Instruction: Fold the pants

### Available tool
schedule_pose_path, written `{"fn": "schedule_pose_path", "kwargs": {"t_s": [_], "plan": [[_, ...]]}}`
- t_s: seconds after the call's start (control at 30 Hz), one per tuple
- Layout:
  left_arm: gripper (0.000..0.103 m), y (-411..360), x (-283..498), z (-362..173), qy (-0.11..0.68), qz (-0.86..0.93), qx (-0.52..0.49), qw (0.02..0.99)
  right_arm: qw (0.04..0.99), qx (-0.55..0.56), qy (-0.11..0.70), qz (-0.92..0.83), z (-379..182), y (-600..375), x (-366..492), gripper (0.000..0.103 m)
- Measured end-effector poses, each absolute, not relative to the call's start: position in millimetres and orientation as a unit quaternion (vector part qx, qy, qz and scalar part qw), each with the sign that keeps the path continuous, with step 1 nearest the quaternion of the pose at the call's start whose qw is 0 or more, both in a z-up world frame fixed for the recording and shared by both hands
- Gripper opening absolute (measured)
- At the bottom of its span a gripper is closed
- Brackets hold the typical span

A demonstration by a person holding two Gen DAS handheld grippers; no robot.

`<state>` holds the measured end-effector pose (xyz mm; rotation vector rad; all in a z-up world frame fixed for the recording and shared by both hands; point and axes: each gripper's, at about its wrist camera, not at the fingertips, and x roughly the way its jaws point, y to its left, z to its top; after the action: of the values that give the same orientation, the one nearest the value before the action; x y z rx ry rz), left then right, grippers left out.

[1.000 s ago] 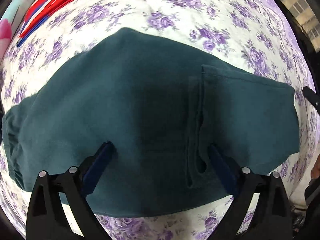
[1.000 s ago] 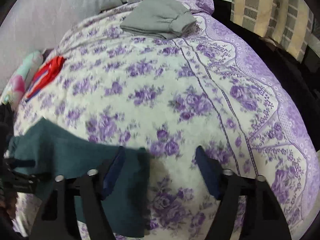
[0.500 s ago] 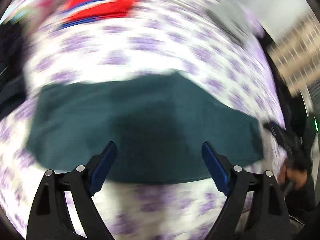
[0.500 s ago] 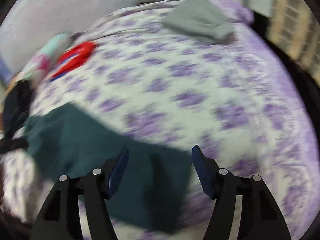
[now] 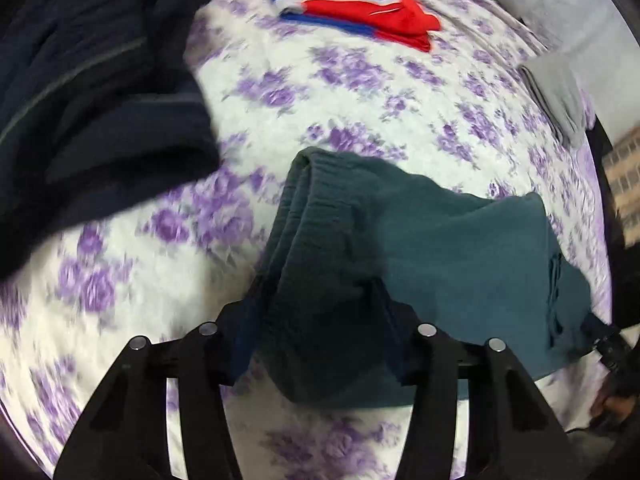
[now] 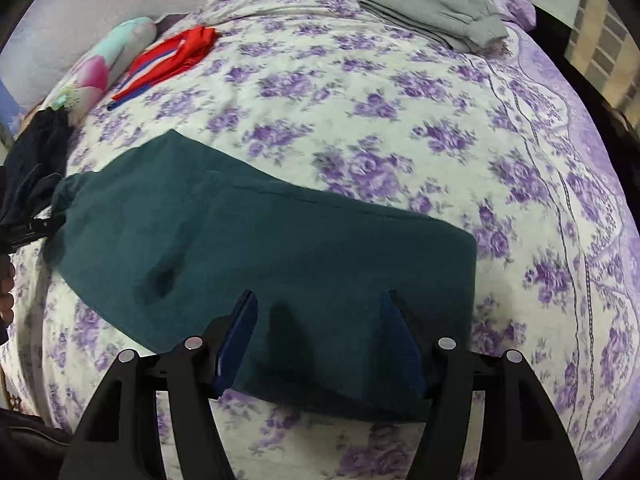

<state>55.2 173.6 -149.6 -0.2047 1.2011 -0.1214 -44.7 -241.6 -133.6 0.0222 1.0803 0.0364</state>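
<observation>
Dark green pants [image 6: 280, 248] lie folded on a bed with a purple flower sheet [image 6: 360, 92]. In the left wrist view the pants [image 5: 420, 240] have their ribbed waistband end between my fingers. My left gripper [image 5: 316, 296] has its jaws set around that end, partly closed; the cloth hides the fingertips. My right gripper [image 6: 320, 308] is open, its blue pads above the pants' near edge at the other end. The left gripper shows at the far left of the right wrist view [image 6: 32, 228].
A folded red garment with blue and white stripes [image 5: 352, 4] and a folded grey garment [image 6: 436, 24] lie farther back on the bed. A dark navy garment [image 5: 92, 92] is heaped at the left. A pastel pillow [image 6: 100, 64] lies by the wall.
Both grippers have swung to opposite ends of the pants. The left one has come down around the waistband end and narrowed. The right one now hovers over the other end.
</observation>
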Motion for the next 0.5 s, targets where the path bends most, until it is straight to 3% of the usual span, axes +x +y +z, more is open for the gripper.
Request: {"fn": "schedule_pose_path", "kwargs": {"t_s": [0.03,0.07,0.1,0.13,0.3,0.4,0.5], "plan": [[0.048,170,53,-149,0.565,-0.055,-0.075,0.819,0.855,0.014,0.518,0.013,-137,-242,-46,0.066],[0.039,165,54,-148,0.568,-0.053,-0.05,0.82,0.853,0.017,0.521,0.012,-140,-242,-45,0.066],[0.029,162,54,-147,0.569,-0.054,-0.036,0.82,0.852,0.02,0.523,0.012,-143,-242,-45,0.066],[0.011,159,54,-143,0.573,-0.08,-0.041,0.815,0.851,0.021,0.524,0.012,-144,-241,-46,0.067],[0.011,140,41,-98,0.559,-0.143,-0.076,0.813,0.858,0.034,0.511,0.026,-138,-242,-43,0.069],[0.011,82,29,-51,0.525,-0.225,-0.063,0.818,0.862,0.075,0.501,0.037,-130,-253,-40,0.069],[0.014,13,29,-53,0.536,-0.297,-0.062,0.788,0.86,0.122,0.495,0.04,-123,-268,-37,0.07]]}}
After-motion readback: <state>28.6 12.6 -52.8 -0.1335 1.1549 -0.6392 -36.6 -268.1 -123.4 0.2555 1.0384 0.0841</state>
